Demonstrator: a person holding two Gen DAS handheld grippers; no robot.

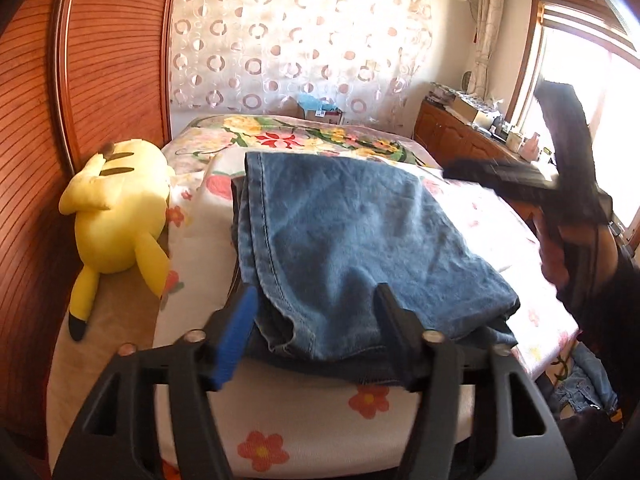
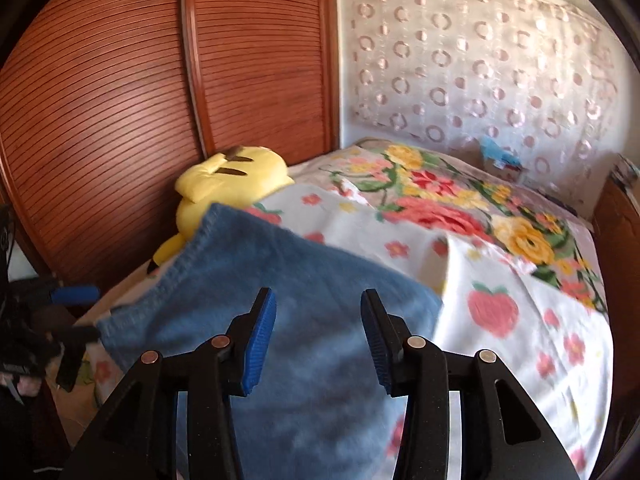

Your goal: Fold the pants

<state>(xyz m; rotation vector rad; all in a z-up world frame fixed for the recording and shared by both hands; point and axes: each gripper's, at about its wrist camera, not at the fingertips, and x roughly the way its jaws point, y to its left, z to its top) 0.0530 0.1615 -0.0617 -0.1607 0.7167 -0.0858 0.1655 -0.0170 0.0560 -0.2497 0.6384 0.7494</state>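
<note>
The left claw (image 1: 316, 304) stands spread, its tips straddling the near hem of the folded jeans (image 1: 344, 248) without pinching them. The right claw (image 2: 318, 320) is also parted, hovering just above the denim with nothing between its pads. The jeans lie in a compact stack near the bed's (image 1: 304, 424) front edge, beside the yellow plush toy (image 1: 116, 216) at the left side. To finish well, I'd back both claws away without snagging that hem, then pat any lifted corner flat.
</note>
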